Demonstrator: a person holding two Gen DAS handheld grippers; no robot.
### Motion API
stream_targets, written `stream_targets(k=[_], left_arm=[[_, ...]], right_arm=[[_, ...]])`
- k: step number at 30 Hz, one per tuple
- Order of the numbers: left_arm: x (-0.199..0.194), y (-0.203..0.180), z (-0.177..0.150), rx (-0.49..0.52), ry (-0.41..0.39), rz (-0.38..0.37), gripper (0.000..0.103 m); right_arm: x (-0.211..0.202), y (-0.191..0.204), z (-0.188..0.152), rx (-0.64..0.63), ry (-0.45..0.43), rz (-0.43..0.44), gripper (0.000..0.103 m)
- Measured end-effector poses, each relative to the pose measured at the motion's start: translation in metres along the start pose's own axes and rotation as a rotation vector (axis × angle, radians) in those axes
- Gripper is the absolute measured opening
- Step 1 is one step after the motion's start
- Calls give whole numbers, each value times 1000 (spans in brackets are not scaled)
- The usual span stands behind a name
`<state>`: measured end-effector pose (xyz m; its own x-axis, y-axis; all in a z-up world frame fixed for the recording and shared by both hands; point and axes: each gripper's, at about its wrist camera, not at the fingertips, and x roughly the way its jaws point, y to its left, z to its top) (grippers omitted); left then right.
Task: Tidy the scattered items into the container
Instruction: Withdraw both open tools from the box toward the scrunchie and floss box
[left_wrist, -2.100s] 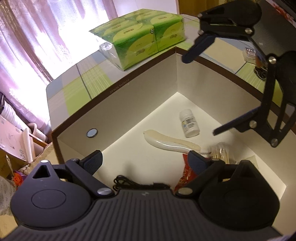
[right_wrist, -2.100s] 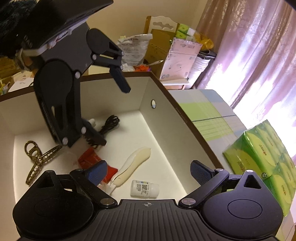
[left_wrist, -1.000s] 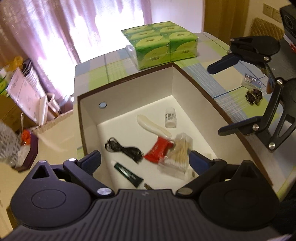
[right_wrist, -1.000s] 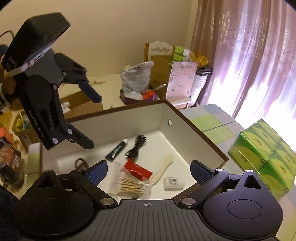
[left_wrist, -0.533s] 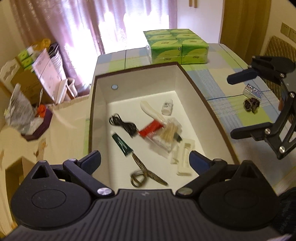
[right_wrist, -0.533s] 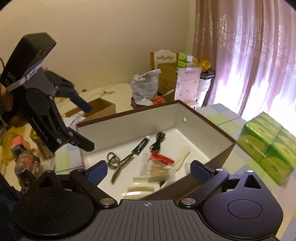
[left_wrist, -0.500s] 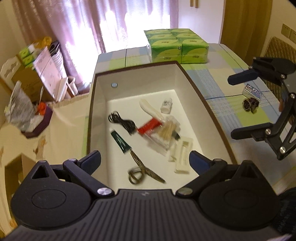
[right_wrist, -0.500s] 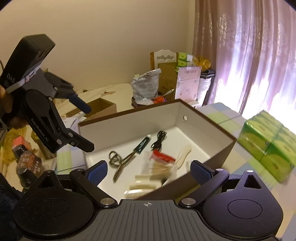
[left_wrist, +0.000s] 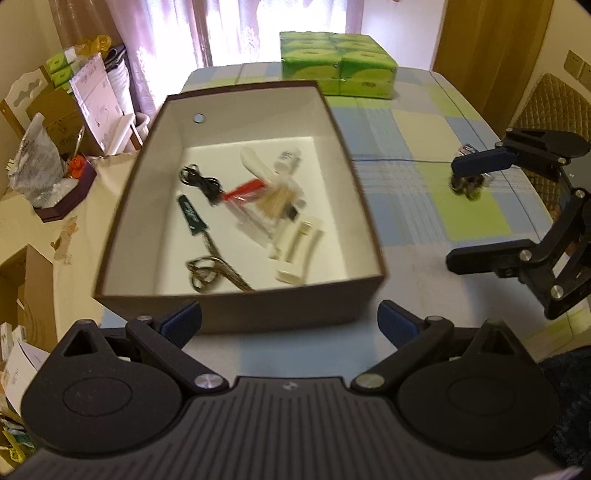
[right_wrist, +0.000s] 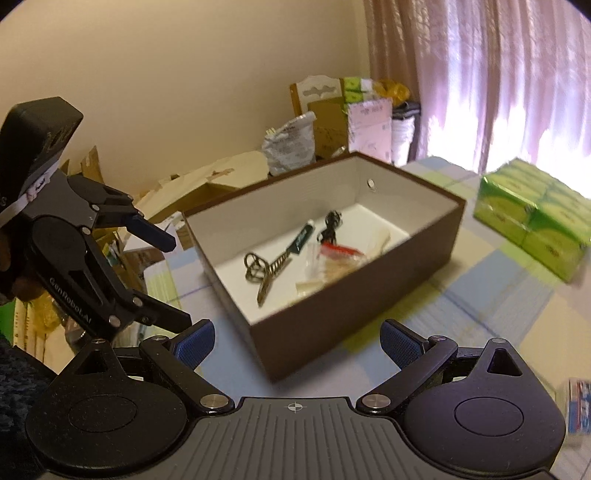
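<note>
Presently, L to R: box (left_wrist: 236, 302) is sitting mid-table w/ scissors (left_wrist: 216, 275), tube, cable etc. lying inside, left gripper (left_wrist: 290, 321) hovering empty w/ fingers apart, right gripper (left_wrist: 480, 206) likewise spread nr a small item (left_wrist: 467, 182) on tablecloth, prob. next for pickup.

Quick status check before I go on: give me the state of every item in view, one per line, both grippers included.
Left gripper: open, empty.
Right gripper: open, empty.
Brown box: no lid on it, upright on the table.
Scissors: in the box, lying flat.
Green tube: in the box, lying flat.
Black cable: in the box, bundled.
Cotton swab bag: in the box.
Small dark item: on the table, outside the box.
Green tissue pack: on the table, wrapped.
</note>
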<state>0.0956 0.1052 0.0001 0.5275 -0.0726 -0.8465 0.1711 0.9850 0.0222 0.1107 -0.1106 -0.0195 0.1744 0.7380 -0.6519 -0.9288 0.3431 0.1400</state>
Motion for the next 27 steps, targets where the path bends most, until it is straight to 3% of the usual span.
stream_targets(k=[4, 13, 27], left_arm=[[0, -27, 0, 18, 3, -23, 100], [9, -82, 9, 93, 9, -76, 100], [45, -165, 40, 237, 12, -152, 100]], right_arm=[[-17, -4, -14, 52, 22, -23, 101], [-67, -29, -49, 195, 51, -168, 101], [-121, -83, -98, 520, 127, -504, 101]])
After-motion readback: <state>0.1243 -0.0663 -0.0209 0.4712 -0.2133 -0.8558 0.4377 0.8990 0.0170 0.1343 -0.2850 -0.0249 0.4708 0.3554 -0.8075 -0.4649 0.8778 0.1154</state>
